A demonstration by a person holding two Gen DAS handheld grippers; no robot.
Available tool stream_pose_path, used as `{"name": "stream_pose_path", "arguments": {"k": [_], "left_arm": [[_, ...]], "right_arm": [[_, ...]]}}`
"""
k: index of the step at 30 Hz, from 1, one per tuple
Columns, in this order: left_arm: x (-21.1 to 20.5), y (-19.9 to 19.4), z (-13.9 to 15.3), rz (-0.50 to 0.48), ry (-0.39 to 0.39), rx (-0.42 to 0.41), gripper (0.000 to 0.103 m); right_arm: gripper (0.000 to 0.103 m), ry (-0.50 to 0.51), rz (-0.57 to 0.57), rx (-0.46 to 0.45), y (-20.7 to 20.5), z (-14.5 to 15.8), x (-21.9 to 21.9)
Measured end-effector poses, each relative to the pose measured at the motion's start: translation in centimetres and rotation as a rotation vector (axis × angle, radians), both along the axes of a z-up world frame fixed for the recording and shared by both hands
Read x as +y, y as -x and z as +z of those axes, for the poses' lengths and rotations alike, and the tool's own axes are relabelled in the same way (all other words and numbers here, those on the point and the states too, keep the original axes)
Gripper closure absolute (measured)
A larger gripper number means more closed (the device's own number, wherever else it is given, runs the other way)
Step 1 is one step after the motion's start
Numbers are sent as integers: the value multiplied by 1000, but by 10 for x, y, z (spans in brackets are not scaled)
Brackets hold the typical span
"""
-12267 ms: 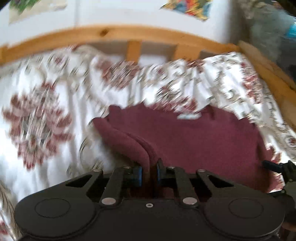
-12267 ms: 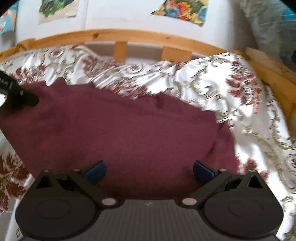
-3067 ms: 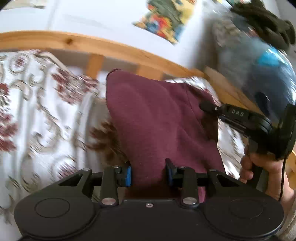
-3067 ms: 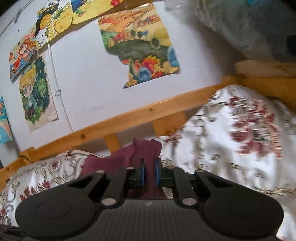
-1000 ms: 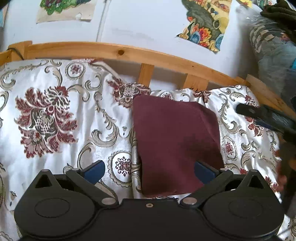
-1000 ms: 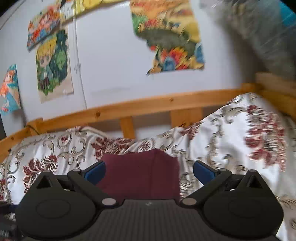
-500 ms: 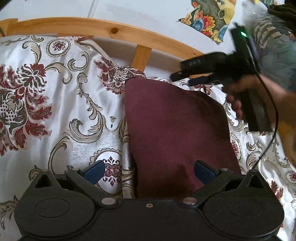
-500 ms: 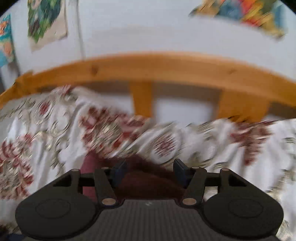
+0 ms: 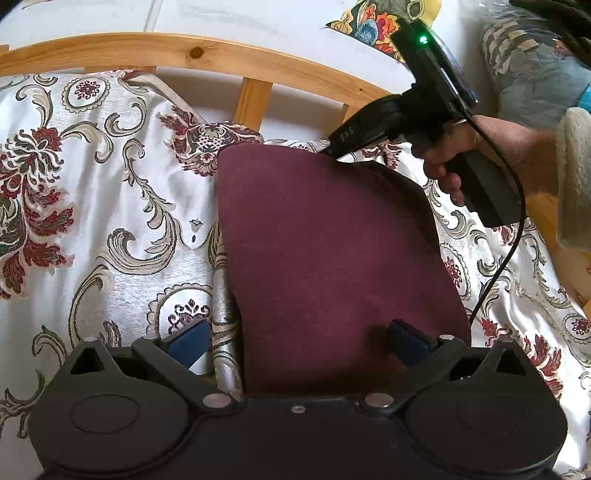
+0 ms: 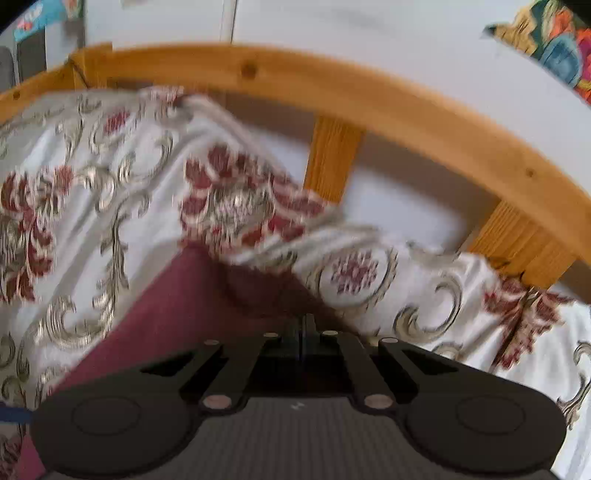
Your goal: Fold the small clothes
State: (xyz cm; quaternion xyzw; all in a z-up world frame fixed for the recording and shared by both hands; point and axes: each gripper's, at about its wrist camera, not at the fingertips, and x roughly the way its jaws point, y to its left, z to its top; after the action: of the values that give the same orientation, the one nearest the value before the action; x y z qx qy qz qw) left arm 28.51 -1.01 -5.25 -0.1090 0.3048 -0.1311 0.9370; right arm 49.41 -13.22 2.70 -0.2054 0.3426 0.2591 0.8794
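Tongs, left point(image 9: 295, 341): jaws spread wide, blue pads clear of the cloth, nothing gripped; they hang low over the near edge of the folded maroon garment point(image 9: 332, 258), one pad above the bedspread point(image 9: 110, 206), the other above the maroon cloth

Tongs, right point(image 10: 302, 332): jaws have just closed and now stand fully together, pads touching. In the left wrist view their tip meets the far right corner of the garment at point(image 9: 332, 149); whether cloth is pinched between the pads cannot be told, the right wrist view being blurred. A hand point(image 9: 476, 147) with a cream sleeve point(image 9: 572, 177) holds the black handle; a green light shows on the handle's top, and a black cable point(image 9: 509, 243) trails down from it

Garment: folded to a compact, roughly rectangular panel, lying flat on the white bedspread with red and gold floral scrolls. A raised fold of bedspread runs just beside its left edge. In the right wrist view the maroon cloth point(image 10: 184, 306) fills the area just ahead of the closed tongs, a ridge of bedspread beyond it

Background: wooden bed rail point(image 9: 184, 51) with upright slats along the far side of the bed, white wall behind, a colourful paper picture point(image 9: 373, 22) on the wall
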Motion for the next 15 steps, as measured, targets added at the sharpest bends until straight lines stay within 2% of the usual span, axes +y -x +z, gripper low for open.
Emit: {"name": "stream_pose_path", "arguments": {"k": [1,3,4,5,11,12,14,15], "left_arm": [[1,0,0,4,4,3,1],[3,-1,-2,9,13,13,1],[4,-2,-3,13,20,22,1],[5,-3,-4,17,27,28,1],[7,-7,-9,16,52,53,1],[7,-7,-10,16,55,53,1],[8,-7,-11,16,62,55,1],[8,-8,-11,17,66,56,1]], "right_arm": [[100,-16,-4,-7,0,3,-1],[85,-47,5,66,-10,6,-1],[57,-65,9,125,-16,7,-4],[38,-74,13,166,-21,6,-6],[37,-100,26,223,-29,1,-15],[41,-82,28,221,-29,-2,-14],[57,-34,39,215,-26,-11,-9],[58,-9,42,209,-24,-15,-6]]}}
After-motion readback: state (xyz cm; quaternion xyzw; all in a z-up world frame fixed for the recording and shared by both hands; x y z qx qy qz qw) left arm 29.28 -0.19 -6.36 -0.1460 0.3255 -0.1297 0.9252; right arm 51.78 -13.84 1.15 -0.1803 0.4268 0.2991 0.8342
